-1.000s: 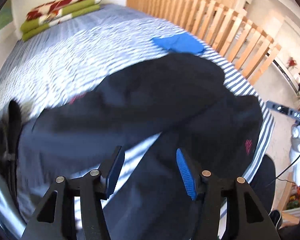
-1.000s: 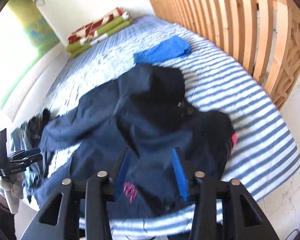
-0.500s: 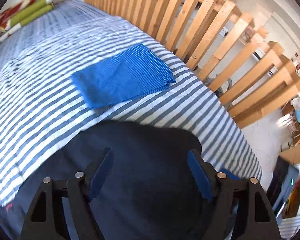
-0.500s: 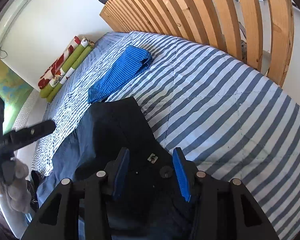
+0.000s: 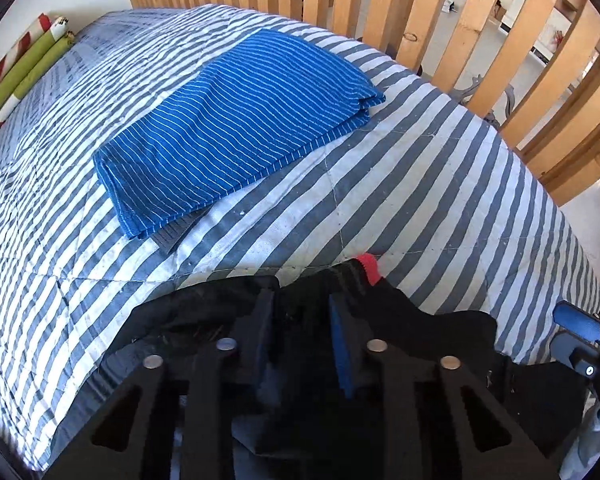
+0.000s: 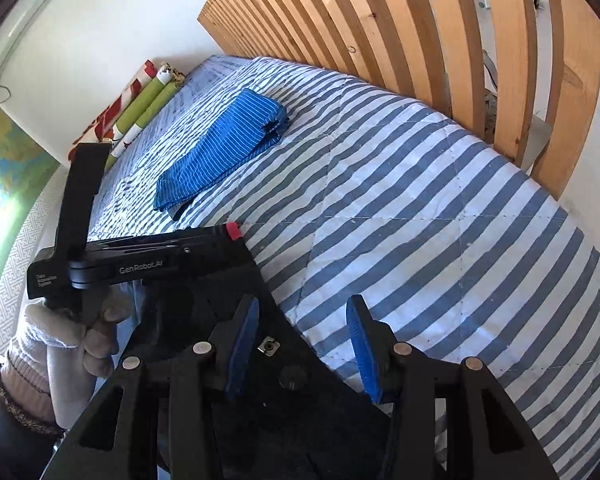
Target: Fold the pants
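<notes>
Since 0.5 s ago, both tools have dropped toward the pants. Left wrist view: left tool (image 5: 300, 324) pinches the dark pants (image 5: 428, 328) at their far edge on the striped bed (image 5: 440, 184); folded blue cloth (image 5: 236, 120) lies beyond, apart. Right wrist view: right tool (image 6: 302, 344) gapes wide over the waistband snap (image 6: 269, 346), gripping nothing; wooden slats (image 6: 380, 20) stand clear

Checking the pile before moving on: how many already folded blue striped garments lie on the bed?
1: the folded blue striped garment lies on the striped bedspread, beyond the dark pants.
</notes>
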Motion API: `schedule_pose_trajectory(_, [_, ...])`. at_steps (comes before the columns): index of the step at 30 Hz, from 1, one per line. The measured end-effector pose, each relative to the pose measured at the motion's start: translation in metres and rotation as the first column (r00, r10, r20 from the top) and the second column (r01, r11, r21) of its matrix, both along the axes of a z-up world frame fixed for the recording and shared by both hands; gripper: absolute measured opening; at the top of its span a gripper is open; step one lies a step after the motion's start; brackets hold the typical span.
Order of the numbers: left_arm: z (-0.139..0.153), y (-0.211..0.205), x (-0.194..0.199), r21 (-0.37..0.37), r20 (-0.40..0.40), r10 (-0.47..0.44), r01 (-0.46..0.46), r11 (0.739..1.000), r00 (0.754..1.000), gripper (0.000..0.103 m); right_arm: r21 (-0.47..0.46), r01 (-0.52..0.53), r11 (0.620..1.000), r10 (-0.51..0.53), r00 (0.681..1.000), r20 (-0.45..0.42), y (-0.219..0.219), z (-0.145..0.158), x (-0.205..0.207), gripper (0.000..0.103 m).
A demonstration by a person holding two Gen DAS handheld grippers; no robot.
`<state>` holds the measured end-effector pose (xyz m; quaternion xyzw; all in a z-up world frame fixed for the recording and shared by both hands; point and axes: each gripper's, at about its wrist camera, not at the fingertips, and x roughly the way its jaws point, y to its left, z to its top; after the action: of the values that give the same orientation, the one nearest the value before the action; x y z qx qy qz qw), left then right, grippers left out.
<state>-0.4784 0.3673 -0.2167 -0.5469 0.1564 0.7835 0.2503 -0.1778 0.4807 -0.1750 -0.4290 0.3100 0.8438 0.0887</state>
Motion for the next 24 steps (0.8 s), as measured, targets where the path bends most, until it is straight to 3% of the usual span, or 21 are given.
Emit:
schedule_pose_trajectory(5, [0.043,-0.014,0.021,0.050,-0.154,0.026,-0.019,0.999,0.988,0.017,-0.001,0.045,0.999,-0.045,0.999,0.000,0.014,0.000,0.017,0.042])
schedule_pose_trajectory(8, [0.081,-0.018,0.024,0.154,-0.266,0.063,-0.022,0.988,0.962,0.017,-0.027,0.059,0.998,-0.059,0.998,-0.011,0.018,0.001,0.024,0.042])
schedule_pose_trajectory(9, [0.089,-0.019,0.021,0.188,-0.301,0.068,-0.011,0.982,0.951,0.019,-0.027,0.059,0.998,-0.059,0.998,-0.017,0.017,0.003,0.025,0.042])
schedule_pose_trajectory(11, [0.084,-0.013,0.009,0.145,-0.348,0.074,-0.024,0.989,0.934,0.034,-0.016,0.051,0.999,-0.051,0.998,-0.025,0.015,0.006,0.025,0.042])
schedule_pose_trajectory(12, [0.073,-0.005,-0.002,0.060,-0.338,0.046,-0.027,0.998,0.940,0.048,-0.014,0.043,0.999,-0.043,0.999,-0.025,0.013,0.006,0.025,0.042])
schedule_pose_trajectory(14, [0.063,0.001,-0.010,-0.060,-0.345,0.045,-0.070,0.996,0.938,0.048,-0.013,0.018,1.000,-0.019,1.000,-0.015,0.010,0.006,0.021,0.042])
schedule_pose_trajectory(15, [0.064,-0.001,-0.010,-0.047,-0.341,0.050,-0.070,0.996,0.939,0.048,-0.012,0.001,1.000,-0.001,1.000,-0.009,0.008,0.005,0.019,0.042])
schedule_pose_trajectory(18, [0.077,-0.016,0.009,0.110,-0.253,0.080,-0.053,0.993,0.964,0.049,0.015,-0.055,0.998,0.055,0.998,0.012,0.003,0.004,0.016,0.042])
schedule_pose_trajectory(20, [0.071,-0.016,0.033,0.180,-0.154,-0.015,0.043,0.983,0.988,0.049,0.049,-0.058,0.997,0.056,0.998,0.034,0.003,0.003,0.019,0.042])
schedule_pose_trajectory(24, [0.029,0.001,0.085,0.041,-0.091,-0.189,0.193,0.980,0.978,0.049,0.069,-0.063,0.996,0.057,0.994,0.093,0.008,-0.005,0.025,0.042])
